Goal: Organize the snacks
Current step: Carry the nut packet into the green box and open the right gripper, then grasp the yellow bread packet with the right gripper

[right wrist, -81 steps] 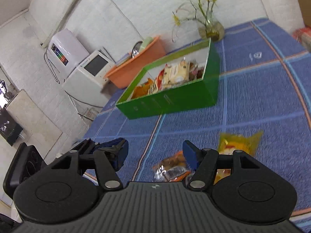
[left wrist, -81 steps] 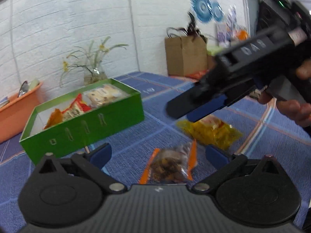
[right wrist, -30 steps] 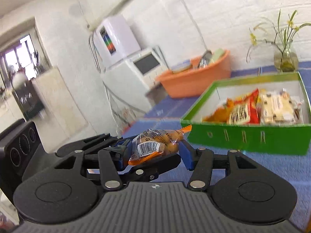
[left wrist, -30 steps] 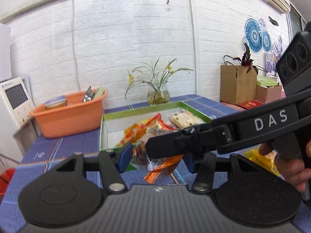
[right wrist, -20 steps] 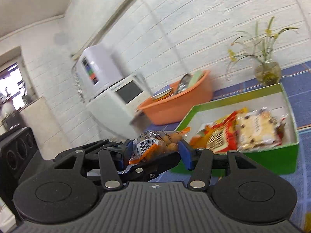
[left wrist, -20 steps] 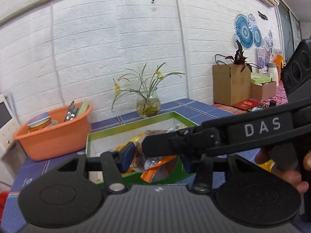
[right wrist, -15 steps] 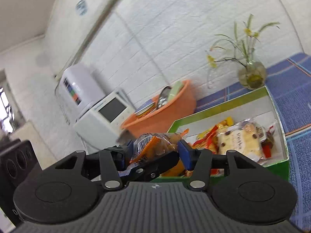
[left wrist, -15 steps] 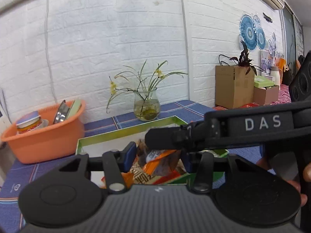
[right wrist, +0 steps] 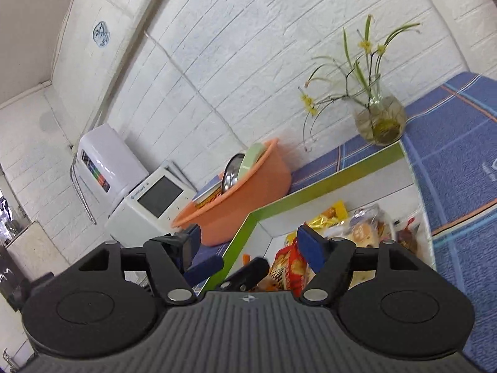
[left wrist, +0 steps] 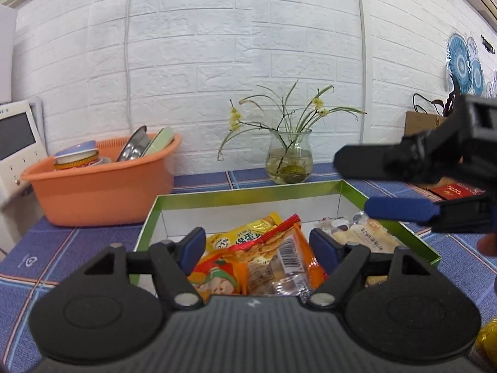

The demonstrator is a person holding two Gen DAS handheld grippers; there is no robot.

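Observation:
A green box (left wrist: 248, 189) with white inner walls holds several snack packets. The orange-edged clear snack bag (left wrist: 289, 264) lies in the box on a yellow packet and a red one. My left gripper (left wrist: 257, 250) is open and empty just above that bag. My right gripper (right wrist: 248, 242) is open and empty over the box (right wrist: 335, 178); it also shows in the left wrist view (left wrist: 385, 186) at the right, above a pale biscuit pack (left wrist: 369, 236).
An orange basin (left wrist: 102, 183) with dishes stands left of the box. A glass vase (left wrist: 289, 161) with flowers stands behind it at the wall. A yellow snack (left wrist: 487, 338) lies on the blue cloth at the lower right. A white appliance (right wrist: 155, 202) is at the far left.
Both grippers carried the orange-edged bag over the box and opened. The bag now lies in the box. The right gripper has drawn off to the right.

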